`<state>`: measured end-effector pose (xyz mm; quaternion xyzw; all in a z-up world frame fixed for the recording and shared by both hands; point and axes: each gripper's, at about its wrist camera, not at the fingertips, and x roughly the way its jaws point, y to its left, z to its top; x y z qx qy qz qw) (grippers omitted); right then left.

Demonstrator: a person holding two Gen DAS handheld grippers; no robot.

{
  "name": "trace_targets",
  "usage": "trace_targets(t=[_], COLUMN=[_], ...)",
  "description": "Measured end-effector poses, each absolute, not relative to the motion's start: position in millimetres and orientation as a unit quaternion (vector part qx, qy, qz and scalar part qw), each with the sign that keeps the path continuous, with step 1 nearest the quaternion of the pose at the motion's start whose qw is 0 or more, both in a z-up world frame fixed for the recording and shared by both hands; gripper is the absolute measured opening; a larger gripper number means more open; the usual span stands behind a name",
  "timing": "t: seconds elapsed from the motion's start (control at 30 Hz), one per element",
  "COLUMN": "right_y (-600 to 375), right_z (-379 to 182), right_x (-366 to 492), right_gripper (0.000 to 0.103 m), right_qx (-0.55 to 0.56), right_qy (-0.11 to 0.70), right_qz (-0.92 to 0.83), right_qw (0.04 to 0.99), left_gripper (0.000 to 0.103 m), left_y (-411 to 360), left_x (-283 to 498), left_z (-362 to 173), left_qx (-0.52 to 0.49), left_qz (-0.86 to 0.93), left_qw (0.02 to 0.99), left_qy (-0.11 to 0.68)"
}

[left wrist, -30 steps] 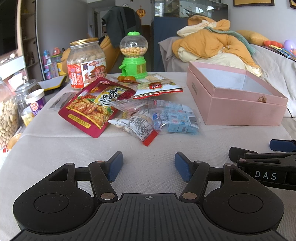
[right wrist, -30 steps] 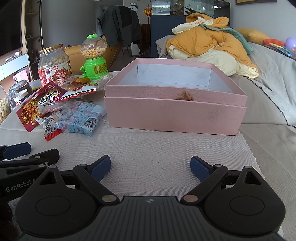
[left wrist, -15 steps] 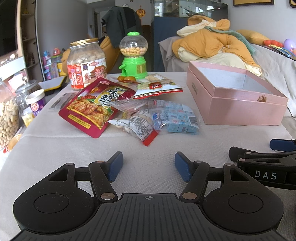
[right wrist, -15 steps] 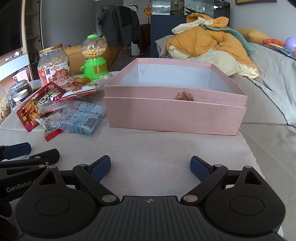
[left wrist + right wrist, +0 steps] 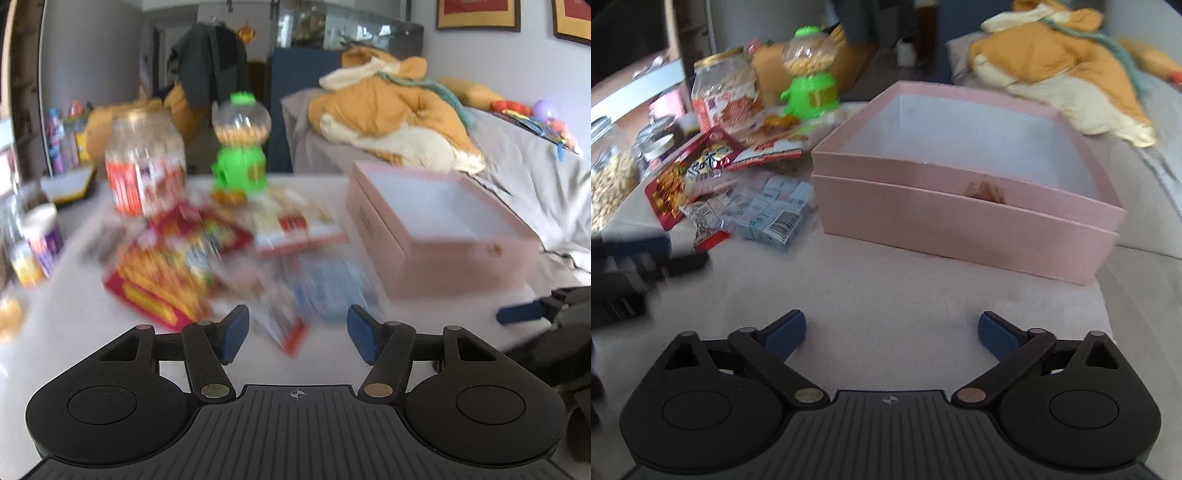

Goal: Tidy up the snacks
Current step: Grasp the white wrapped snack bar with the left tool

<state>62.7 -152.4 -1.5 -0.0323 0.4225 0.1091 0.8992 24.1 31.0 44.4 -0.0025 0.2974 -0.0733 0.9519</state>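
Note:
A pile of snack packets lies on the cloth-covered table: a large red bag (image 5: 162, 280) (image 5: 683, 177), a blue-and-white pack (image 5: 332, 288) (image 5: 775, 214), a small white-and-red packet (image 5: 284, 328) (image 5: 705, 225) and a flat white-red packet (image 5: 295, 225) (image 5: 768, 153). An open, empty pink box (image 5: 443, 236) (image 5: 964, 221) stands to their right. My left gripper (image 5: 295, 334) is open, just before the small packet. My right gripper (image 5: 892, 332) is open over bare cloth in front of the box. The left wrist view is blurred.
A big peanut jar (image 5: 144, 166) (image 5: 727, 96) and a green candy dispenser (image 5: 240, 147) (image 5: 809, 77) stand behind the pile. Glass jars (image 5: 609, 166) sit at the left edge. A sofa with orange bedding (image 5: 395, 122) lies behind the box.
Both grippers have lifted and moved forward. The left one has come close to the snack pile; the right one has risen and tilted down towards the pink box. Both stay open.

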Motion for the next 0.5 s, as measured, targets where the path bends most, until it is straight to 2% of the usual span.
trace_targets(t=[0.1, 0.17, 0.33, 0.5], right_y=[-150, -151, -166, -157], right_z=[2, 7, 17, 10], right_x=[82, 98, 134, 150], right_gripper=[0.103, 0.093, 0.092, 0.092], right_qx=[-0.064, -0.063, 0.038, 0.029], right_qy=[0.440, 0.443, 0.440, 0.431], right_qz=[0.159, 0.180, 0.203, 0.185], right_qw=[0.882, 0.876, 0.874, 0.883], left_gripper=[0.065, 0.064, 0.064, 0.066], left_y=[50, 64, 71, 38], left_x=[47, 58, 74, 91], left_z=[55, 58, 55, 54], left_qx=[-0.009, -0.025, -0.041, -0.005], left_qz=[-0.067, -0.069, -0.104, -0.199], left_qw=[0.952, 0.949, 0.941, 0.921], left_qy=[0.299, 0.306, 0.320, 0.336])
